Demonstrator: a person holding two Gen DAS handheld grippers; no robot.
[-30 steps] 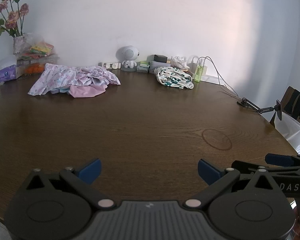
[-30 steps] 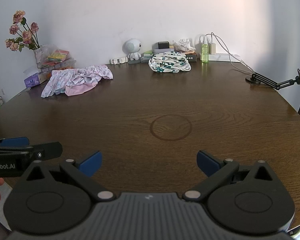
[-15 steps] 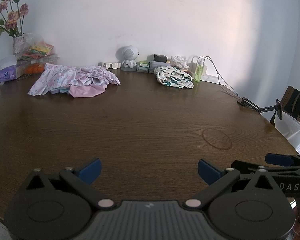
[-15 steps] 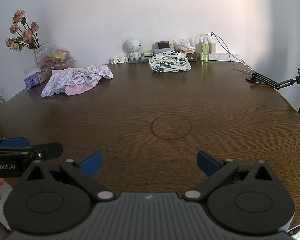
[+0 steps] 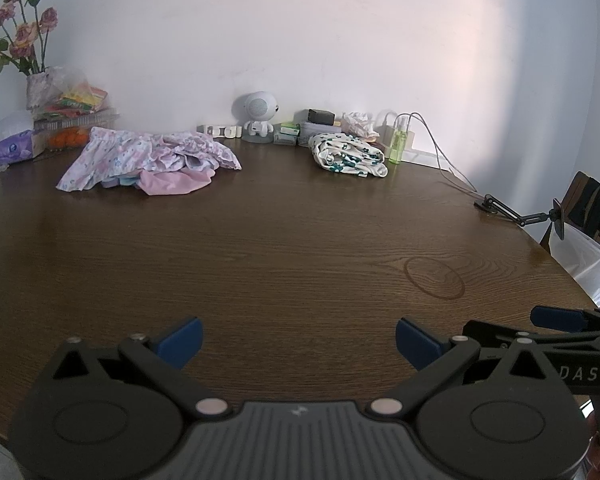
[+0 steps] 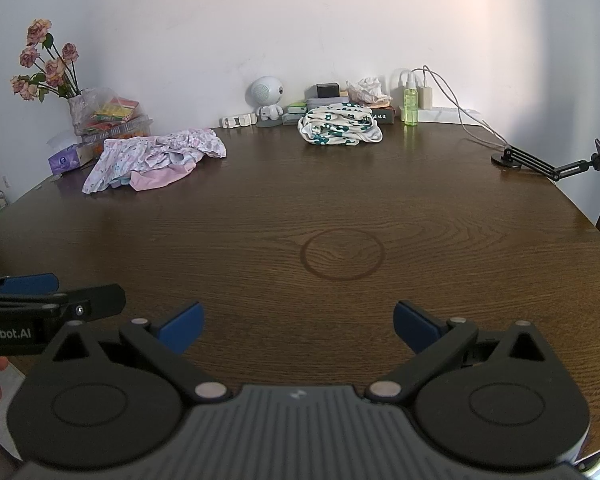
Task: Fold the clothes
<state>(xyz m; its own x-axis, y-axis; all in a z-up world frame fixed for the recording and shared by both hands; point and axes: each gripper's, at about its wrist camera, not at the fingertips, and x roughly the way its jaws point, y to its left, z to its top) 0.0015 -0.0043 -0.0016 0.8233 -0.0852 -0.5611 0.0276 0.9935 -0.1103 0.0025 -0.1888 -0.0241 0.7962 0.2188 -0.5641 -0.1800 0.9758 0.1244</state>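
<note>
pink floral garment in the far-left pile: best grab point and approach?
Probably the loose floral garment's near-left hem corner, which fans flat onto the table clear of the bunched middle. Come in low from the front-left with the open left hand-held gripper, one finger sliding under the edge. The pink piece overlaps its right side.

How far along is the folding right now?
Done: nothing visibly; the pink floral clothes lie crumpled at the far left of the table, and the green-print garment sits bunched near the wall. In hand: nothing; the left gripper and right gripper are both open and empty at the near edge. Left: fetch each garment, spread it, and fold it.
</note>
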